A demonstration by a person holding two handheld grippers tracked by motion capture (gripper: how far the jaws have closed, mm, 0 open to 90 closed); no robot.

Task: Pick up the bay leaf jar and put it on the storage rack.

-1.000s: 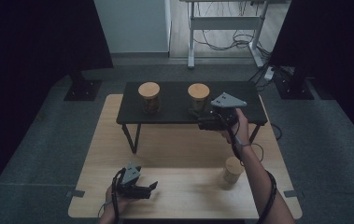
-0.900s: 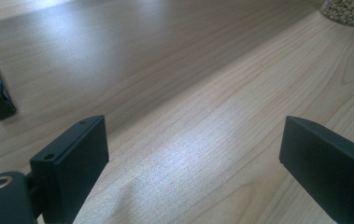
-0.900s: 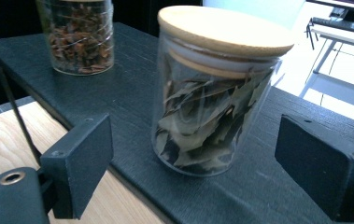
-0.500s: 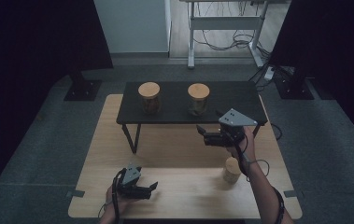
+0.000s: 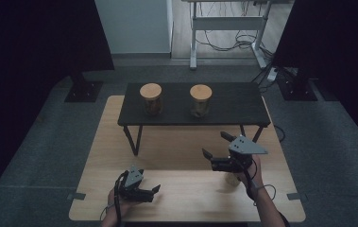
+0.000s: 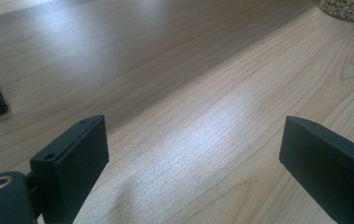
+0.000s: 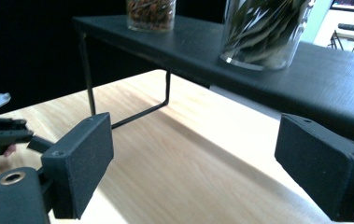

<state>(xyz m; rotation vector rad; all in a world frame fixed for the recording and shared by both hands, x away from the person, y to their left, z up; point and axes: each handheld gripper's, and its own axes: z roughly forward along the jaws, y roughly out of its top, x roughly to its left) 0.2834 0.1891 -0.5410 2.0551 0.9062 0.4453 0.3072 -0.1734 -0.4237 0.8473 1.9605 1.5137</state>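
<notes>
Two glass jars with wooden lids stand on a low black shelf [image 5: 233,106]: the left jar [image 5: 150,98] holds brown nuts [image 7: 151,14], the right jar [image 5: 200,99] holds green leaves [image 7: 263,32]. A third jar [image 5: 233,178] stands on the wooden table, mostly hidden behind my right hand; its pale contents appear in the left gripper view [image 6: 347,8]. My right gripper [image 5: 215,144] hovers open in front of the shelf, with nothing between its jaws [image 7: 193,140]. My left gripper [image 5: 149,193] rests open and empty near the table's front edge [image 6: 193,140].
The light wooden table [image 5: 176,146] reaches under and in front of the shelf, whose thin black legs [image 5: 134,139] stand on it. Dark screens flank the scene. A white desk frame [image 5: 224,28] with cables stands on the floor behind.
My right gripper has come away from the right jar on the shelf, moving down and toward me until it hangs over the third jar. Its jaws stayed open. The left gripper kept still.
</notes>
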